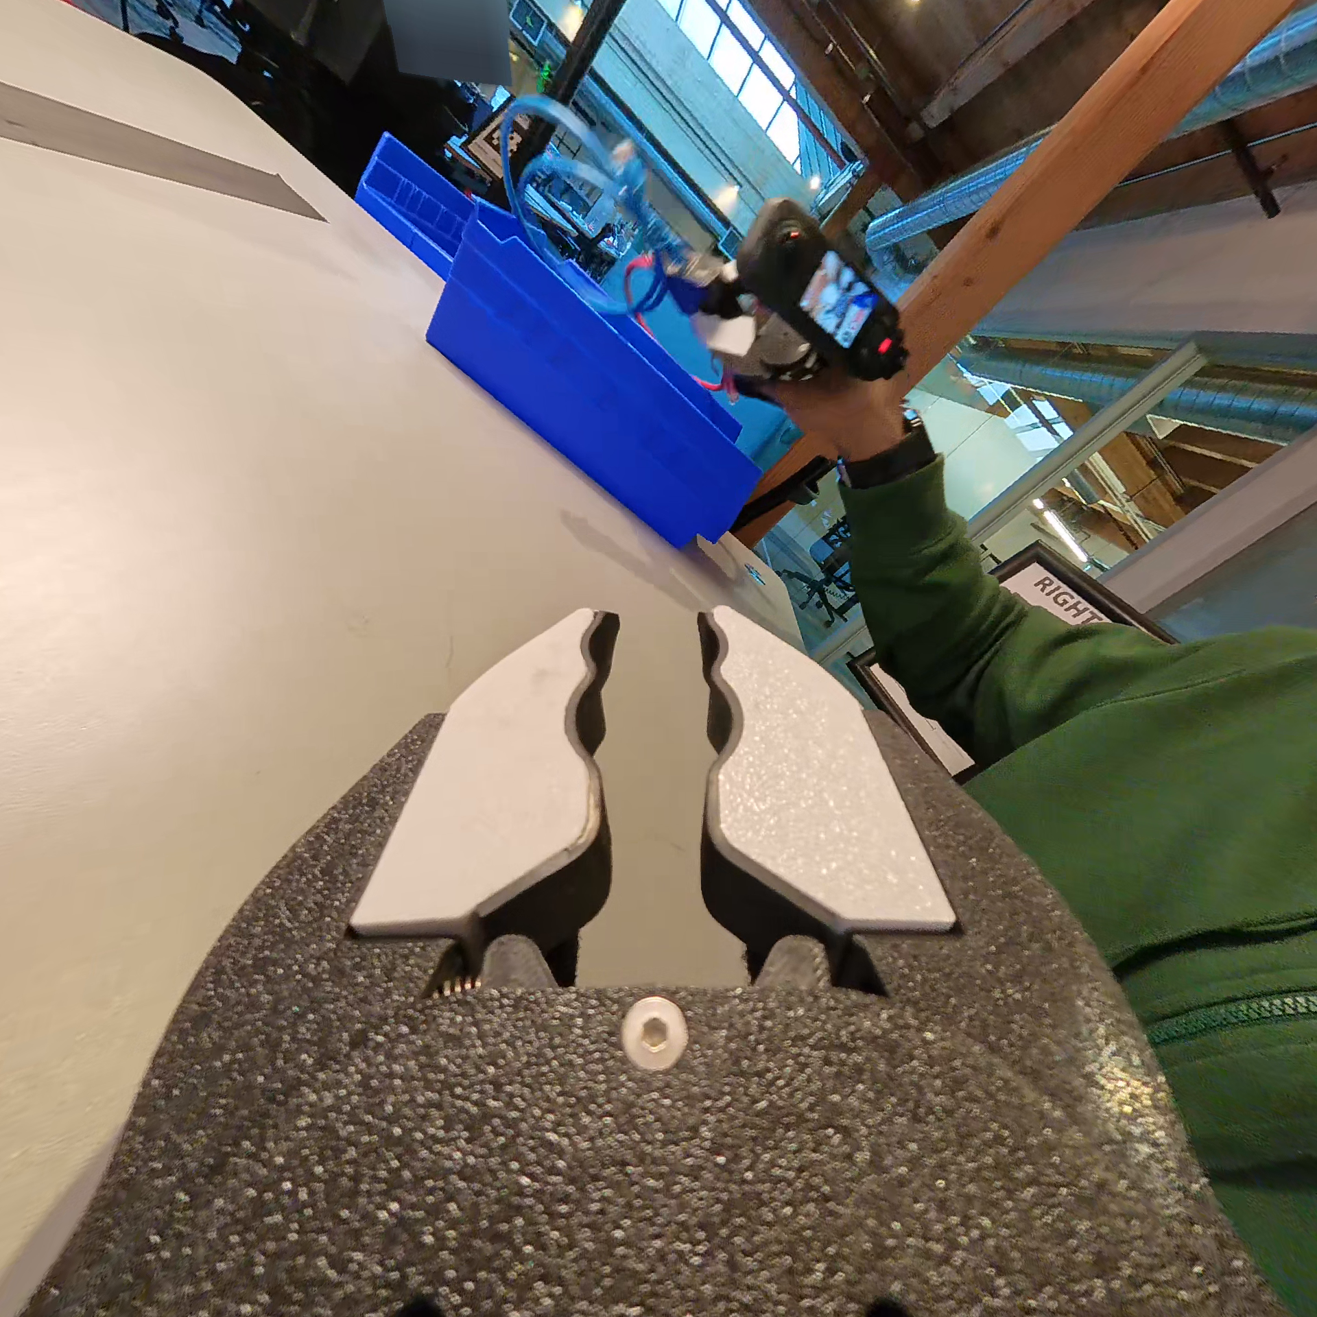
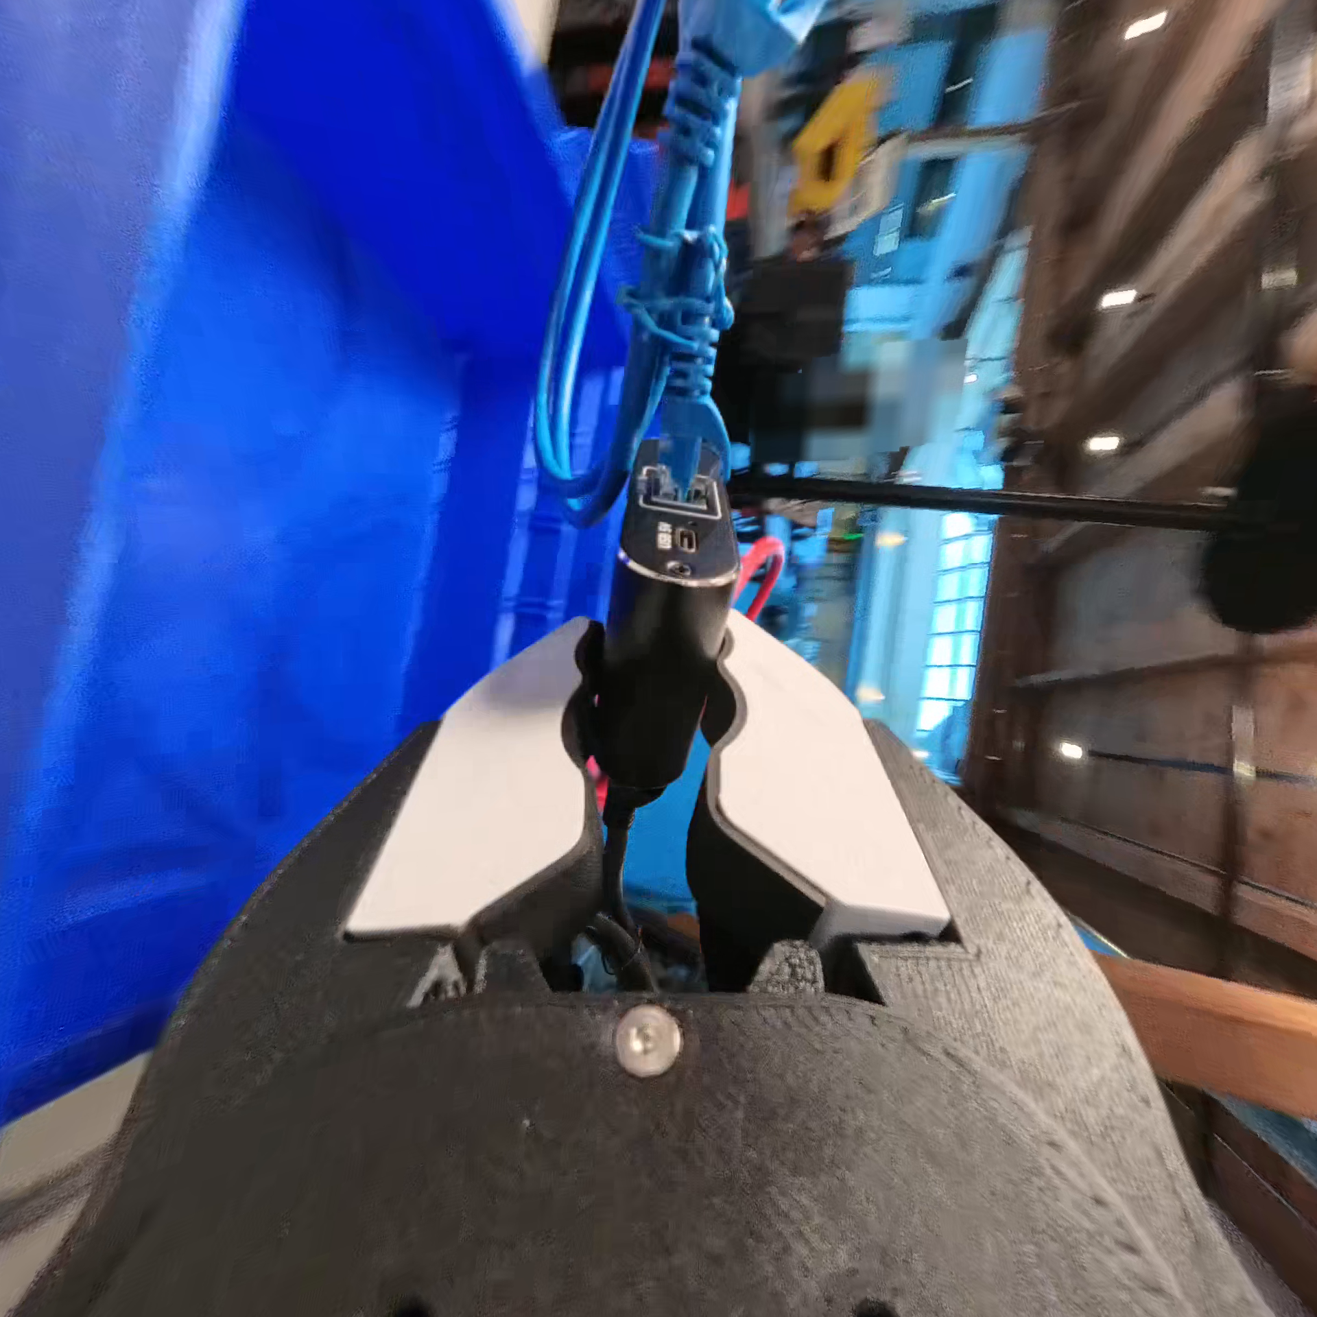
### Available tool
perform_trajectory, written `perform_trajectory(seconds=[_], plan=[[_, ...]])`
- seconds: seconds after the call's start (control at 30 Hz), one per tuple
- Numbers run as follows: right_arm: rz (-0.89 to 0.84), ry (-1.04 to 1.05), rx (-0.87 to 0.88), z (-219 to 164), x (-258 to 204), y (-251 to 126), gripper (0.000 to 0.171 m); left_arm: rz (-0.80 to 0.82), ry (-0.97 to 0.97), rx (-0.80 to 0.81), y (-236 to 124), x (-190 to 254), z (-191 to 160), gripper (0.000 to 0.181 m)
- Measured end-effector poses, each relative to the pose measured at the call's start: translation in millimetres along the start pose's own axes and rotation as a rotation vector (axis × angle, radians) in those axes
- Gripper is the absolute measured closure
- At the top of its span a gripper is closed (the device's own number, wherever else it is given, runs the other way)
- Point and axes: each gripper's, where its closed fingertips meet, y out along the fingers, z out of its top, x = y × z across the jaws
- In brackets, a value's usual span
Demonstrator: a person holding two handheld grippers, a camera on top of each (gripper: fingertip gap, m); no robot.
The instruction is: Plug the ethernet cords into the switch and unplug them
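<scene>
Above the far edge of the table [image 1: 214, 499], over the blue bin [image 1: 591, 399], you're clamping the right gripper [image 2: 652, 684] on the switch [image 2: 666, 606] with a blue ethernet cord [image 2: 684, 285] dangling plugged in, the left gripper [image 1: 657, 634] idling apart and empty, so that swinging cord is risking twisting the switch loose.

Bright daylight from high windows [image 1: 748, 78], heavy wide-angle bending at edges, motion blur across right wrist view, blue bin [image 2: 249, 427] smeared
</scene>
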Motion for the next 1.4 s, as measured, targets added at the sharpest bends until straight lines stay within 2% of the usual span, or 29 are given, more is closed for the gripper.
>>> perform_trajectory(seconds=[0.1,0.2,0.3,0.4,0.57,0.7,0.83,0.97,1.1,1.23,1.4], plan=[[0.269,0.029,-0.008,11,-52,17,0.144,-0.003,0.005,-0.005,2,2,-2,0.157],[0.576,0.208,0.056,27,-82,17,0.139,-0.004,0.011,-0.011,2,3,-3,0.157],[0.877,0.397,0.135,41,-98,8,0.13,-0.007,0.01,-0.006,2,3,-3,0.157],[0.99,0.545,0.2,45,-90,7,0.114,-0.016,0.008,0.002,1,3,-1,0.157],[0.93,0.687,0.381,47,-47,-11,0.11,-0.036,0.042,-0.005,2,8,-3,0.157],[0.903,0.719,0.492,46,-26,-46,0.101,-0.034,0.11,0.007,3,12,-2,0.157],[0.871,0.732,0.568,37,-32,-89,0.094,0.093,0.209,0.043,-5,8,7,0.157],[0.836,0.744,0.596,24,-57,-120,0.088,0.26,0.292,0.121,-30,10,21,0.153],[0.843,0.742,0.61,16,-82,-136,0.082,0.511,0.353,0.162,-75,10,14,0.129],[0.801,0.722,0.585,16,-99,-132,0.079,0.806,0.388,0.216,-143,7,-4,0.113],[0.69,0.674,0.547,23,-106,-123,0.078,1.162,0.444,0.247,-251,28,-10,0.117]])
